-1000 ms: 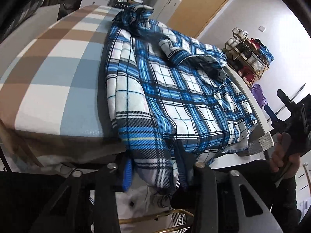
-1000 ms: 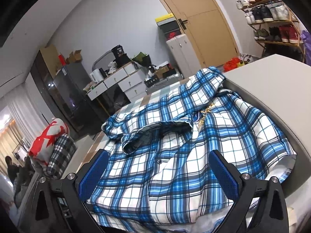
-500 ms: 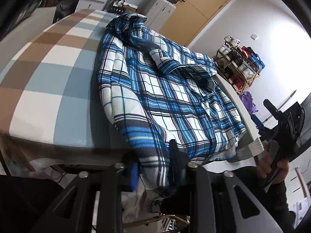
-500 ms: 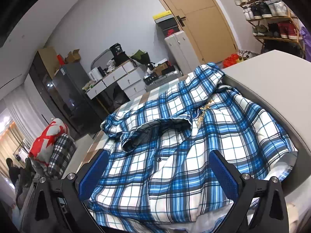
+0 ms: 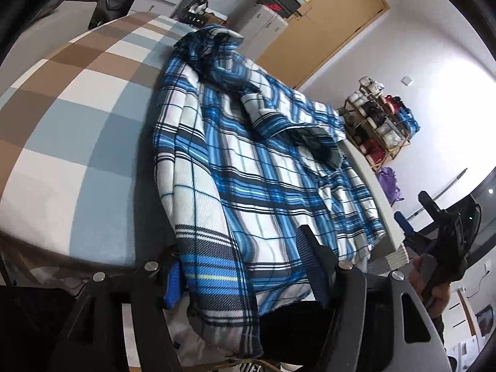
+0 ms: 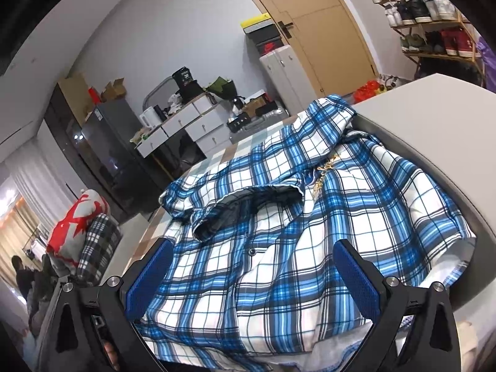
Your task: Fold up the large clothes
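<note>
A blue and white plaid shirt [image 5: 263,167] lies spread on the table, collar toward the far end. Its near hem hangs over the table's front edge. My left gripper [image 5: 241,276] is at that hem and its jaws are opening. The cloth hangs loosely between the fingers [image 5: 313,266] and they no longer pinch it. In the right wrist view the same shirt [image 6: 279,232] fills the middle. My right gripper [image 6: 252,279] stands wide open just above its near edge, holding nothing. That gripper [image 5: 446,235] also shows in the left wrist view, held in a hand.
A brown, blue and white check tablecloth [image 5: 71,130] covers the table left of the shirt. A grey board [image 6: 434,117] lies under its other side. A shoe rack [image 5: 381,124], a wooden door [image 6: 325,31] and drawers [image 6: 192,121] stand beyond. A person [image 6: 21,276] sits far left.
The left jaws have spread apart and let go of the shirt's hem, which they pinched a second ago. The left view has tilted a little. The right gripper has kept still.
</note>
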`<move>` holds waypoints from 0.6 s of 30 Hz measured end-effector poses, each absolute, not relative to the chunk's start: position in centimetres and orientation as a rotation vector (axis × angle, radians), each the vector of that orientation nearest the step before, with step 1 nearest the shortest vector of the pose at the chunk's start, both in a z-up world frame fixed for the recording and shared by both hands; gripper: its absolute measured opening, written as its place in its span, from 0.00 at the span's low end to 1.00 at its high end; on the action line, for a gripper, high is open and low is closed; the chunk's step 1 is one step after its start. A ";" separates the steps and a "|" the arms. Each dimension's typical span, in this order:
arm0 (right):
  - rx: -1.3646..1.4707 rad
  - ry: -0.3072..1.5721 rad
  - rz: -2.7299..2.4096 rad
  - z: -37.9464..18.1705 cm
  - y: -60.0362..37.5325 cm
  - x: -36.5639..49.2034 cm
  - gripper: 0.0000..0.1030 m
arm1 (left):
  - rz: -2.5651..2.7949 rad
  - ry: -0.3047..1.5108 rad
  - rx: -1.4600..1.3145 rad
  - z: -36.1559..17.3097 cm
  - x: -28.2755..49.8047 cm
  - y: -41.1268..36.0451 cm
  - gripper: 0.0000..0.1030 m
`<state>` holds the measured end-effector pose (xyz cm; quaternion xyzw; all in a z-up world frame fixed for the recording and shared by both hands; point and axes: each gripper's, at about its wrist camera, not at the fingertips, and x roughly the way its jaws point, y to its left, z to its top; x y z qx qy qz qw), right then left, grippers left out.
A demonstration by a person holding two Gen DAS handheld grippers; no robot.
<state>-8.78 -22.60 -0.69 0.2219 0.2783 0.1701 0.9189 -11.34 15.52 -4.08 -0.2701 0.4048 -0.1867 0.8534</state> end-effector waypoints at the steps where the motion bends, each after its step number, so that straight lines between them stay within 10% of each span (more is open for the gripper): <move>1: 0.466 0.570 0.351 -0.7 -22.8 -8.8 1.00 | -0.394 0.847 -0.559 -3.9 -11.5 15.4 0.44; 3: 0.490 0.573 0.353 -0.8 -23.1 -8.6 1.00 | -0.374 0.851 -0.542 -3.9 -11.6 15.3 0.24; 9: 0.594 0.601 0.350 -1.5 -24.9 -8.1 1.00 | -0.314 0.886 -0.548 -4.6 -11.2 15.7 0.06; 18: 0.682 0.685 0.396 -1.5 -30.0 -8.5 1.00 | -0.361 0.874 -0.701 -4.7 -11.5 17.3 0.05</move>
